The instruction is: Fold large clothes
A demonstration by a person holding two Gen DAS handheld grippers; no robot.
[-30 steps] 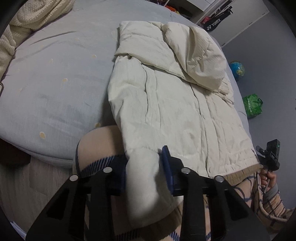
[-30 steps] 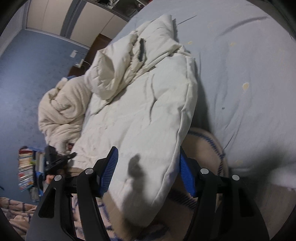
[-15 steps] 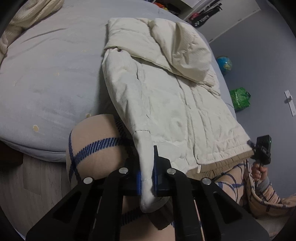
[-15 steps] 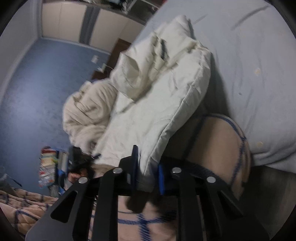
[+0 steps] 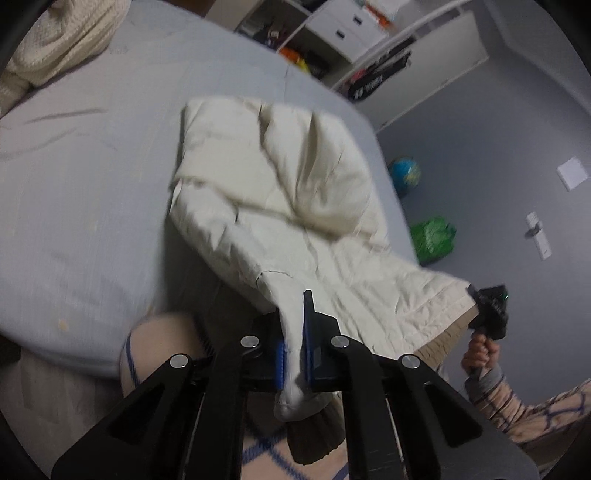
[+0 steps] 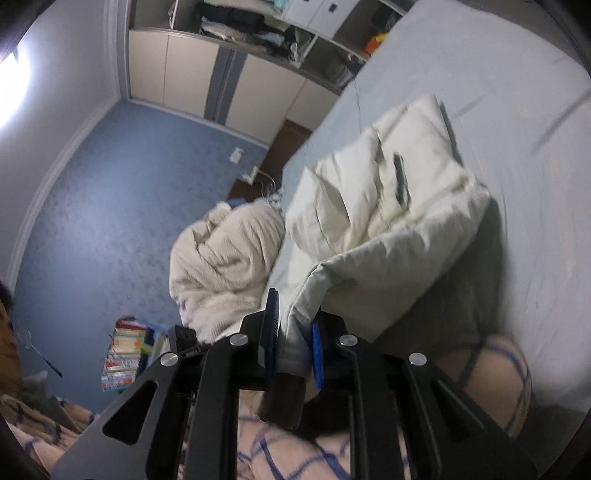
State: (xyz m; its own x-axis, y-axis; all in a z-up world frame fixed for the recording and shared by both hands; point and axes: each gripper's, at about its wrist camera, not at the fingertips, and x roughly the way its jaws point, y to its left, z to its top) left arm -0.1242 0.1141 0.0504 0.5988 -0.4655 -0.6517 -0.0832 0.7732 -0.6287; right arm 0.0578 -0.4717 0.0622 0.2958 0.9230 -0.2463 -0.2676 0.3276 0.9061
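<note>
A cream padded jacket (image 5: 295,206) lies on the pale blue bed (image 5: 81,192), its near hem lifted off the mattress. My left gripper (image 5: 293,343) is shut on one bottom corner of the jacket, fabric pinched between the blue pads. In the right wrist view my right gripper (image 6: 295,343) is shut on the other bottom corner of the jacket (image 6: 388,221), which rises toward the camera. The right gripper (image 5: 489,310) and the hand holding it also show at the right edge of the left wrist view.
A cream knitted blanket (image 6: 225,262) is bunched at the bed's edge. My knee in plaid trousers (image 6: 498,373) presses against the mattress. On the floor are a globe (image 5: 404,173), a green bag (image 5: 432,236) and stacked books (image 6: 123,350). Wardrobe shelves (image 6: 258,33) line the far wall.
Both grippers closed on the jacket's bottom corners, then rose and tilted up. The hem has come off the bed and the jacket now slopes up toward me.
</note>
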